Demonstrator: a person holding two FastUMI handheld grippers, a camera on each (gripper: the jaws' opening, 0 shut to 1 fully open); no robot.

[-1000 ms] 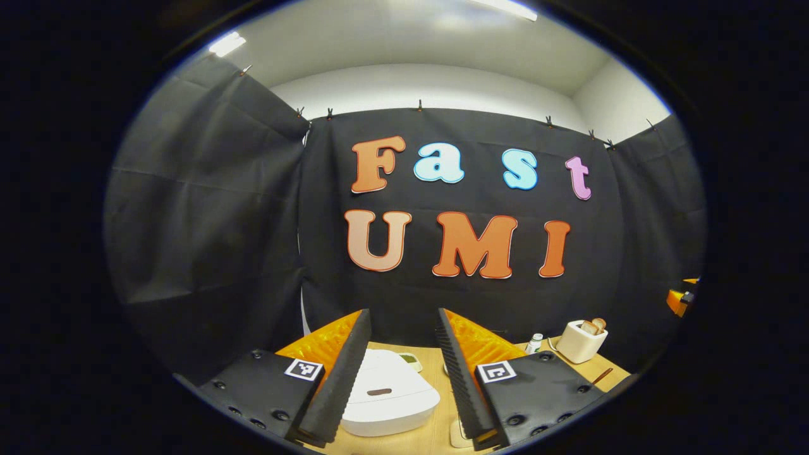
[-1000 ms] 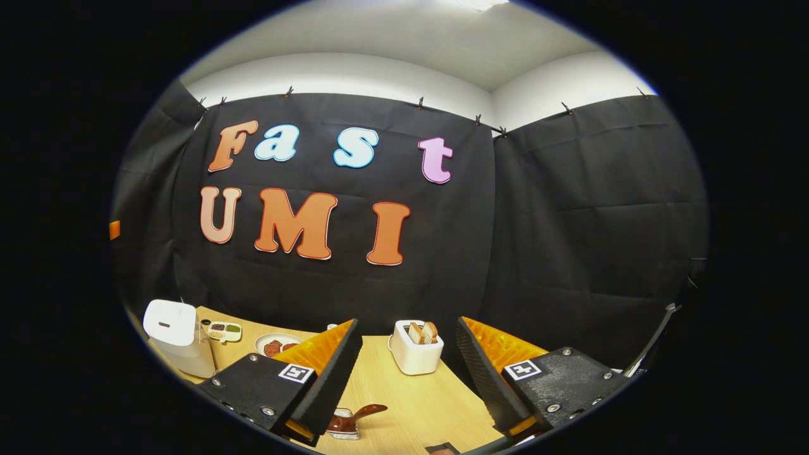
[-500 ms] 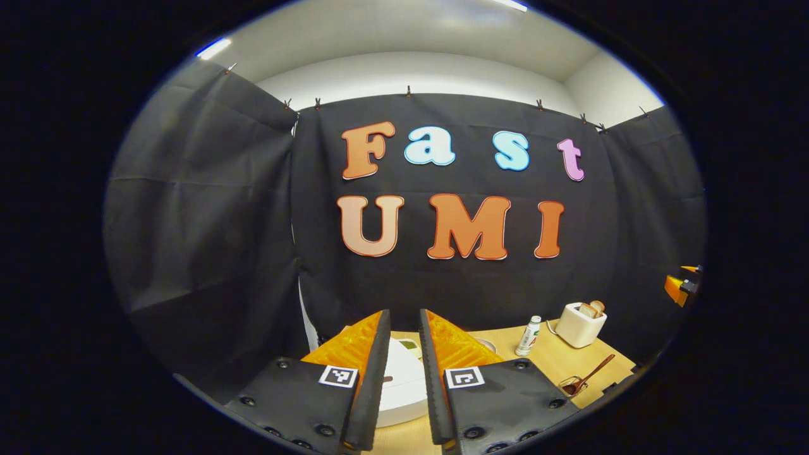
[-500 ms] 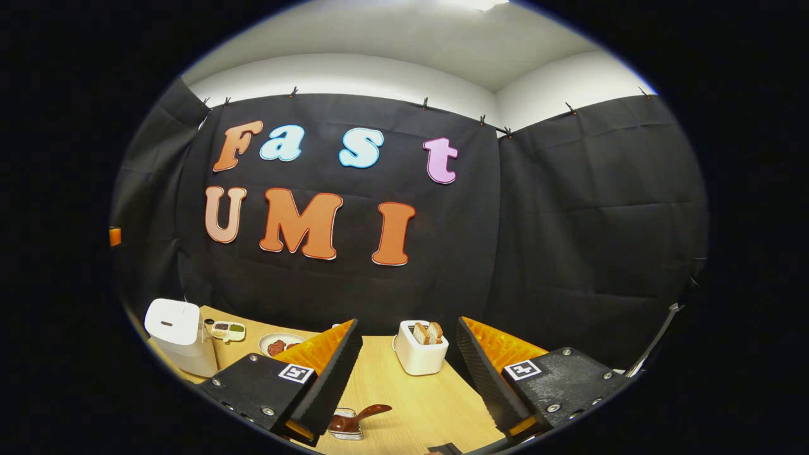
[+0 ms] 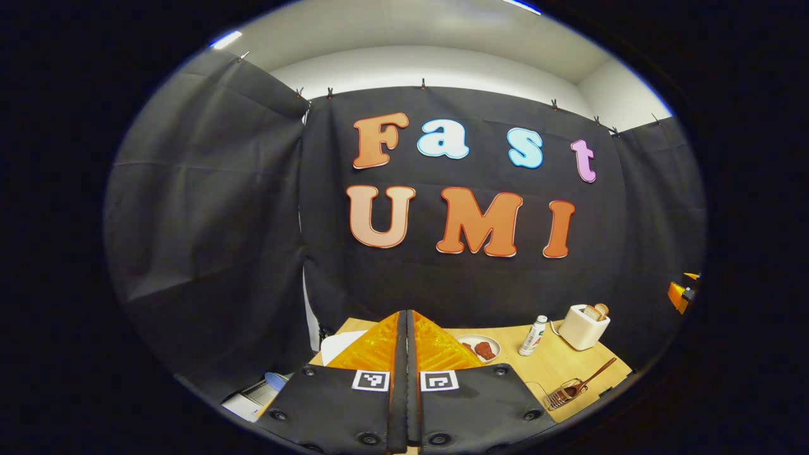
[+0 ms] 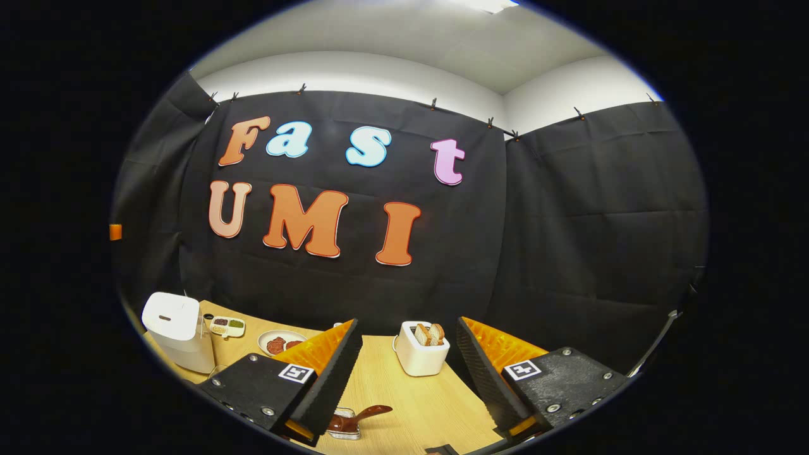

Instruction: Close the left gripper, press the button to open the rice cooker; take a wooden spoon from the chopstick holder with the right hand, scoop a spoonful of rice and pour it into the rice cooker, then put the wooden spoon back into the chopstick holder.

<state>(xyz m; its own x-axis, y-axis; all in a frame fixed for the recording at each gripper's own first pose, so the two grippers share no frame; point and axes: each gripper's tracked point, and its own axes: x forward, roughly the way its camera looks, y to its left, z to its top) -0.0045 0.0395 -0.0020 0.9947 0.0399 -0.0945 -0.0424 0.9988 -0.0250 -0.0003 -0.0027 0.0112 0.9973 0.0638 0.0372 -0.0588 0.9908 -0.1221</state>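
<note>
My left gripper (image 5: 406, 318) is shut with nothing between its fingers, held above the wooden table (image 5: 556, 360). A white sliver of the rice cooker (image 5: 337, 346) peeks out just left of it. In the right gripper view the rice cooker (image 6: 174, 321) stands at the table's far left with its lid down. The wooden spoon (image 5: 584, 380) leans in a wire chopstick holder (image 5: 561, 395) at the right. My right gripper (image 6: 407, 325) is open and empty above the table. The spoon (image 6: 363, 415) and its holder (image 6: 344, 424) lie just below its left finger.
A white toaster (image 6: 420, 351) with bread slices stands ahead of the right gripper. A plate of food (image 6: 278, 343) and a small divided dish (image 6: 226, 326) sit near the cooker. A small bottle (image 5: 533, 335) stands beside the plate (image 5: 481, 348).
The left gripper's fingers have closed from wide apart to fully together, and now cover most of the rice cooker. The right gripper has hardly moved.
</note>
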